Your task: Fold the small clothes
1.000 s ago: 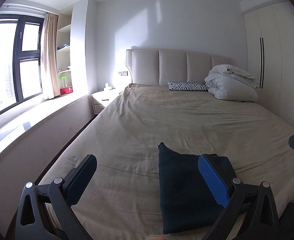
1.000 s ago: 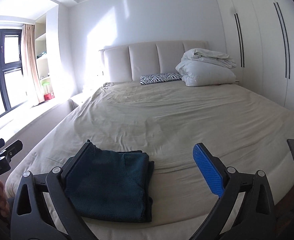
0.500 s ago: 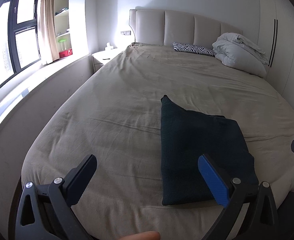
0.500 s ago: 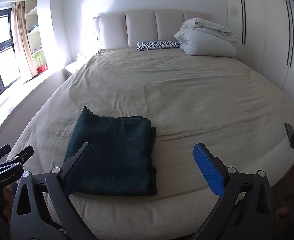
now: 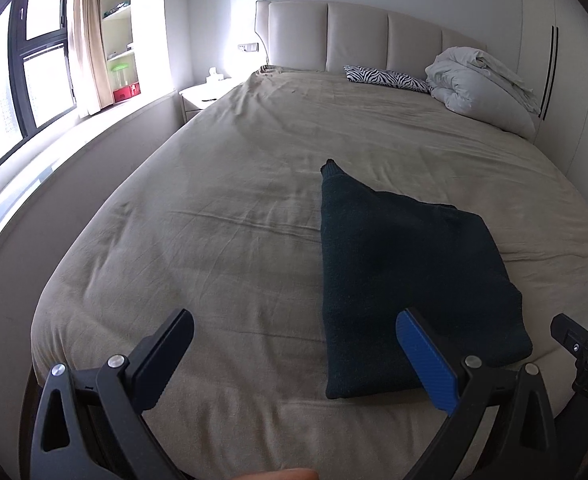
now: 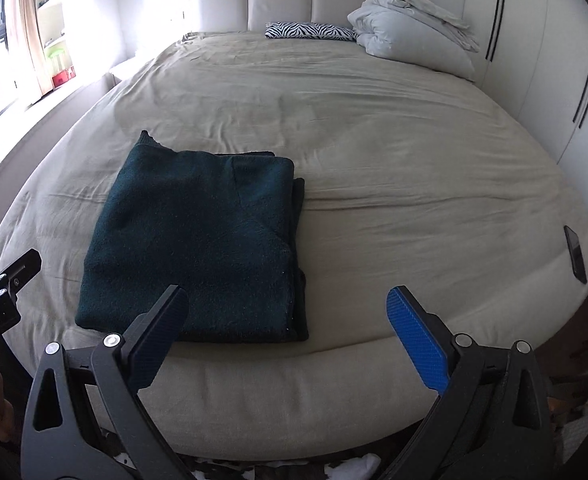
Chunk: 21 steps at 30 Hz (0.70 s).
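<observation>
A dark green knitted garment (image 5: 398, 276) lies folded into a rectangle near the foot edge of the beige bed (image 5: 233, 208); it also shows in the right wrist view (image 6: 201, 240). One pointed corner sticks out at its far left. My left gripper (image 5: 294, 356) is open and empty, held above the foot of the bed to the left of the garment. My right gripper (image 6: 285, 328) is open and empty, above the bed's foot edge at the garment's near right corner. Neither gripper touches the garment.
A zebra pillow (image 5: 386, 78) and a bundled white duvet (image 5: 482, 88) lie at the headboard. A dark phone (image 6: 574, 248) lies at the bed's right edge. A window ledge (image 5: 53, 148) runs on the left, wardrobes (image 6: 554, 60) on the right.
Both grippers have risen and tilted downward, so the bed and the folded garment sit higher and fuller in both views. The garment has not moved. Both grippers stay open.
</observation>
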Motion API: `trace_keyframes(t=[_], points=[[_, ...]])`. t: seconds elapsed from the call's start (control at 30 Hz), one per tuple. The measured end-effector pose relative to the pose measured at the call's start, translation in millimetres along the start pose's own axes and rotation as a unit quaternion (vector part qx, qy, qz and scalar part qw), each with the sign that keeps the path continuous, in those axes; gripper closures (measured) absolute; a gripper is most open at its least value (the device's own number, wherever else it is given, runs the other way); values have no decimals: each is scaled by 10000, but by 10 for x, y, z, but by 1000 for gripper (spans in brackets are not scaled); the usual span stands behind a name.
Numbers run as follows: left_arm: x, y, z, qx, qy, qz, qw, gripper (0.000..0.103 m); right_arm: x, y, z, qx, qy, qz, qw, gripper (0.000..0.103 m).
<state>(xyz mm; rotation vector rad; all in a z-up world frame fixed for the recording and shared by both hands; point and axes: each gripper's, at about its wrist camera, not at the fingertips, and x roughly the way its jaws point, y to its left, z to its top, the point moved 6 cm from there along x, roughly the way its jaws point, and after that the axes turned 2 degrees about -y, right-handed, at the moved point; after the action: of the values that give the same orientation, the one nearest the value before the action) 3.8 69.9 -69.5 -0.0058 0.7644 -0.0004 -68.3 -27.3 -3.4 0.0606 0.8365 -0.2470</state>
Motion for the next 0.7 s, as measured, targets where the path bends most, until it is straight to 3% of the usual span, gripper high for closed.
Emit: trace_keyframes(t=[0.7], points=[[8,-20,-6,19,-4,-22,10000,0,57,-37,-23,139,99,18,9999,2]])
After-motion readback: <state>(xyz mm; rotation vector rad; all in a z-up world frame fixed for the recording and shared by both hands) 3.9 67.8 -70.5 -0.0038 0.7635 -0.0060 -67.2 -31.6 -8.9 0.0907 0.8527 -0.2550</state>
